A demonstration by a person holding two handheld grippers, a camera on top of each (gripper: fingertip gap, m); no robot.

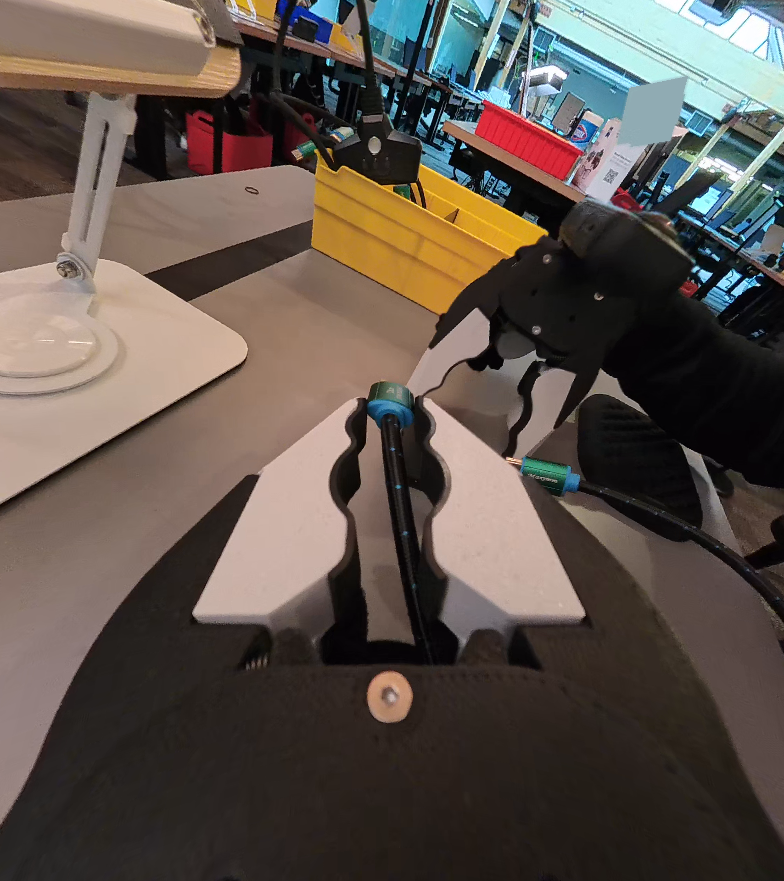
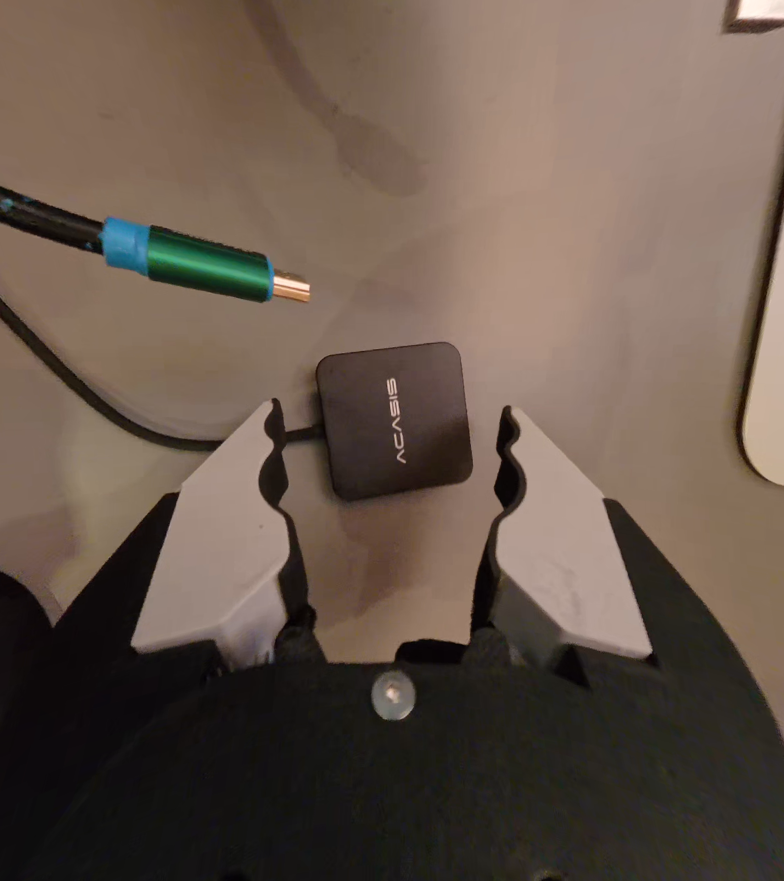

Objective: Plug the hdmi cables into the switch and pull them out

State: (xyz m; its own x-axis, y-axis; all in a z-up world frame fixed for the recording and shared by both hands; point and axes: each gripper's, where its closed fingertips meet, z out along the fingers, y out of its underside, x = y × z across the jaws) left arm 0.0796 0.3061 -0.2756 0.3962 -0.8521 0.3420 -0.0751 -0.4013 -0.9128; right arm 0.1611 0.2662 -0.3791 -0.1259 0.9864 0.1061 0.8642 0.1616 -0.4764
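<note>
Two tools: left gripper (image 1: 389, 405) pinches a plug (image 1: 387, 399); right gripper's (image 2: 387, 415) wide-open, empty jaws should clamp the switch (image 2: 392, 419) squarely.

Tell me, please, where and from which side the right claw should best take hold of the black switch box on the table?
Probably across its two opposite side edges, coming straight down from above. The switch box lies flat on the table, and the open right claw already straddles it. Its thin cord leaves the left edge, so keep that finger clear of it.

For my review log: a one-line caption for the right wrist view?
Open right gripper hovers over the black switch on the grey table; a green HDMI plug lies unplugged beside it.
</note>
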